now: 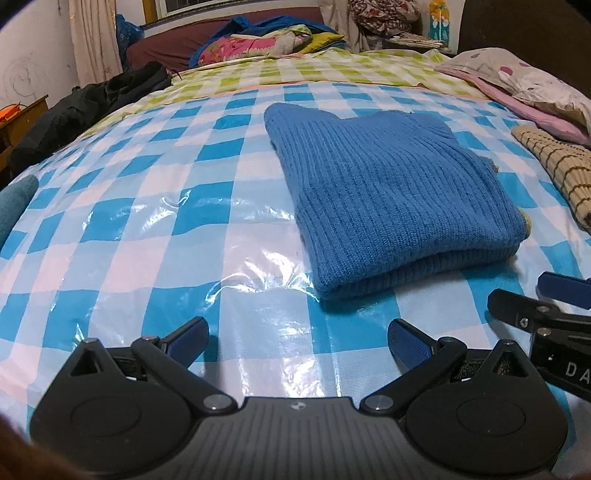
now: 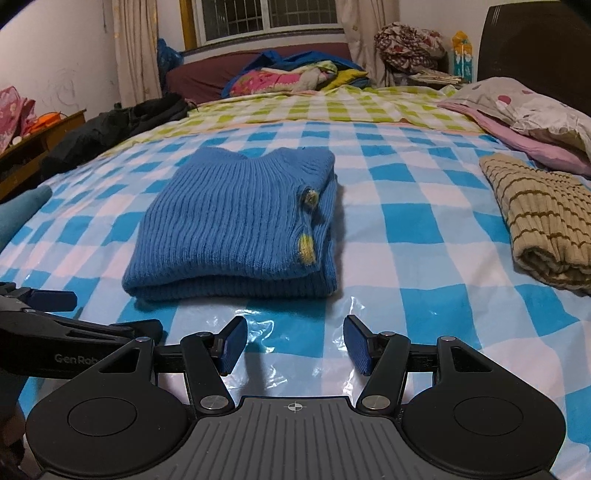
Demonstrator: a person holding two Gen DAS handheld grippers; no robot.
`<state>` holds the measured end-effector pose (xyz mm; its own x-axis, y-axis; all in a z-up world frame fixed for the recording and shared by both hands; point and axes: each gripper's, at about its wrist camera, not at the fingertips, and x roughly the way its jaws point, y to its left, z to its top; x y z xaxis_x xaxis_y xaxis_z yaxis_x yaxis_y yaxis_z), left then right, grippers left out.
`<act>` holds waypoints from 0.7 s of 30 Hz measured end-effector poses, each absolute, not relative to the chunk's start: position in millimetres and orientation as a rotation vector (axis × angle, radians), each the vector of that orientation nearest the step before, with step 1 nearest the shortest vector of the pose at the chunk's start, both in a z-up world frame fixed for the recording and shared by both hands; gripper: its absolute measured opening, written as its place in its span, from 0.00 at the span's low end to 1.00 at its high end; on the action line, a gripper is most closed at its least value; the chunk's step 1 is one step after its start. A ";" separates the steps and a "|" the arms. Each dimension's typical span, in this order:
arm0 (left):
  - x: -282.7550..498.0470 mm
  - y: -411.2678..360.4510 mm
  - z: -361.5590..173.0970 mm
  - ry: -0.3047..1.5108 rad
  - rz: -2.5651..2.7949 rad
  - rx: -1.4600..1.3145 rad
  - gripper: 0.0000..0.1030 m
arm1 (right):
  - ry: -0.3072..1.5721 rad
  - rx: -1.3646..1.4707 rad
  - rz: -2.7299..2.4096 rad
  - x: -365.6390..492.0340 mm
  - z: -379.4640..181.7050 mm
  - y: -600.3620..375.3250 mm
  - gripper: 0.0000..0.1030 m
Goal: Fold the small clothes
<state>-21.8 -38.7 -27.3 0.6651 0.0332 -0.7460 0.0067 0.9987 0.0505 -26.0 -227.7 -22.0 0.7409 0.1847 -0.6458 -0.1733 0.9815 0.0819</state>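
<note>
- A black garment [image 2: 110, 125] lay heaped at the bed's left edge, well left of and beyond the sweater.
- A teal cloth [image 2: 22, 212] showed at the left border, left of the sweater; only a corner was visible.
- The left gripper [image 1: 297, 341] hovered low over the checked sheet [image 1: 147, 206], just short of the sweater's near left corner. Its jaws stood wide apart with nothing between them; the blue pads [image 1: 188, 339] were bare.
- The sweater [image 2: 236, 225], a blue ribbed knit, lay folded into a thick rectangle, flat on the blue-and-white part of the sheet, about mid-bed. Its folded edge faced both grippers. Small yellow patches showed along its right side.
- The right gripper [image 2: 293, 345] sat right of the left one, pointing at the sweater's near right corner and stopping short of it. Its jaws were also apart and empty, clear of the knit.
- Glossy wrinkled plastic covered the sheet just in front of the sweater, under both grippers.
- A beige striped knit [image 2: 543, 221] lay folded well right of the sweater.
- Pillows [image 2: 532, 118] lay beyond the beige knit, far right of the sweater.
- A pile of bright bedding [image 2: 291, 77] sat behind the sweater, under the window [image 2: 269, 18].
</note>
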 end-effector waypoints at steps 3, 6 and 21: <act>-22.1 -38.5 -27.9 0.844 0.014 0.045 1.00 | 0.714 -0.003 0.198 -26.3 -23.8 -224.3 0.56; -23.5 -40.1 -28.0 0.843 0.010 0.046 1.00 | 0.712 -0.019 0.197 -27.3 -24.7 -222.1 0.56; -23.6 -43.9 -27.8 0.852 0.030 0.044 1.00 | 0.718 -0.005 0.185 -26.7 -26.0 -224.0 0.57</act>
<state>-23.6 -43.9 -27.8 0.6584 0.0445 -0.7513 -0.0090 0.9986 0.0513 -26.7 -224.0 -26.0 0.7378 0.1670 -0.6541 -0.1703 0.9836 0.0591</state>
